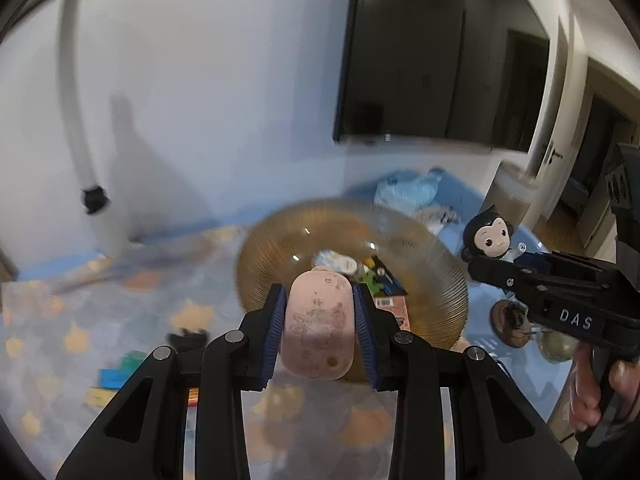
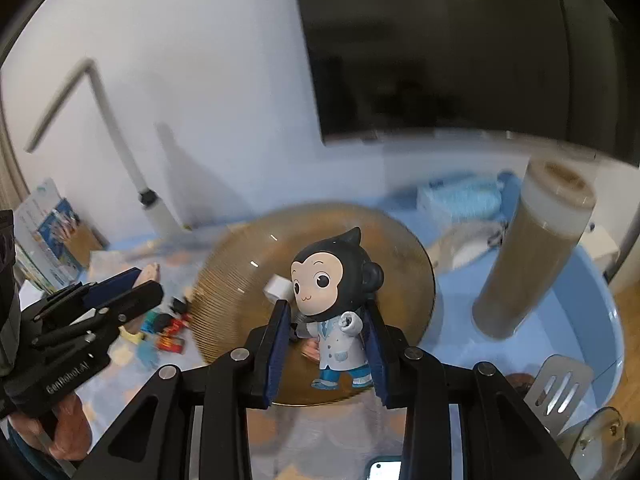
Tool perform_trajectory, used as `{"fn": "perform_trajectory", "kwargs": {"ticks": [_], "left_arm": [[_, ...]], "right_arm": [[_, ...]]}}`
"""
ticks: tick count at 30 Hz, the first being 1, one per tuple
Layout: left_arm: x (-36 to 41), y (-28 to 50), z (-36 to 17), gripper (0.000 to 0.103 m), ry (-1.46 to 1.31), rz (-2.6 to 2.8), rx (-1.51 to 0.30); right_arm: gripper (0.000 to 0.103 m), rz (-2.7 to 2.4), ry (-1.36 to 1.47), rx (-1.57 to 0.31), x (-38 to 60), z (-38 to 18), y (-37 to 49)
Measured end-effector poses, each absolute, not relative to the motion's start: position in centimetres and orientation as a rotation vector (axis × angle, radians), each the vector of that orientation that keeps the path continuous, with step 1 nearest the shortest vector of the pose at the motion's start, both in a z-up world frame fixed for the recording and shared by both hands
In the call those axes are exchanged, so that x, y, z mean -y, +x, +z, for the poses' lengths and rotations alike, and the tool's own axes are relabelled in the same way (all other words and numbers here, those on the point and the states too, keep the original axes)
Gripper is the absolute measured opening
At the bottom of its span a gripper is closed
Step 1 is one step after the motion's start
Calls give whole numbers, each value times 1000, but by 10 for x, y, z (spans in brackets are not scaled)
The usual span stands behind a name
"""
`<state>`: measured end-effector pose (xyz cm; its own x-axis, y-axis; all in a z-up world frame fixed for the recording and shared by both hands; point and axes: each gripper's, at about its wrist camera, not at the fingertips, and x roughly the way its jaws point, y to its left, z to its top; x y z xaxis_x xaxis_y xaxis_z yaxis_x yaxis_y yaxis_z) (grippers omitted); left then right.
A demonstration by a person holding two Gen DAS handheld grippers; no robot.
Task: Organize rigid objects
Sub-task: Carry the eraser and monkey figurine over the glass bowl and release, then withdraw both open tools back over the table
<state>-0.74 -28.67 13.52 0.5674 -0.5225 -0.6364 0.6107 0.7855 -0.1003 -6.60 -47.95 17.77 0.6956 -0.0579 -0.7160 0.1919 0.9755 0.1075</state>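
Right wrist: tall cylinder (image 2: pixel 532 256) beside amber bowl (image 2: pixel 224 280).

A dark wall-mounted television (image 1: pixel 432 60) hangs on the white wall (image 1: pixel 208 92). Left of the television, a grey pipe (image 1: pixel 70 92) runs down the wall to a black fitting (image 1: pixel 94 199). Right of the television stands a doorway with a lever handle (image 1: pixel 554 156). Below the television lies a patterned play mat (image 1: pixel 60 320) with a blue border (image 1: pixel 56 266).
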Motion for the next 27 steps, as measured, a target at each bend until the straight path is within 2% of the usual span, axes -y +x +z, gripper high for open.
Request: {"fn": "perform_trajectory", "kwargs": {"ticks": [8,10,11,12,19,21,27], "left_arm": [[325,3,101,32,180,-666,-787],[322,3,105,52,192,-645,-776],[317,2,108,68,185,-635,-759],[312,1,113,74,172,-632,-742],[221,-17,154,74,36,-575,-671],[191,-23,160,74,-10,-535,-656],[90,-39,151,74,-121,-353,-660]], "right_arm": [[35,-177,251,-911,507,133,-47],[40,-206,275,-920,513,129,-48],[45,-221,284,-906,516,133,-52],[48,-222,298,-892,518,136,-54],[52,-167,328,-784,499,183,-90],[61,-96,342,-764,477,193,-99],[61,80,270,-737,393,196,-107]]}}
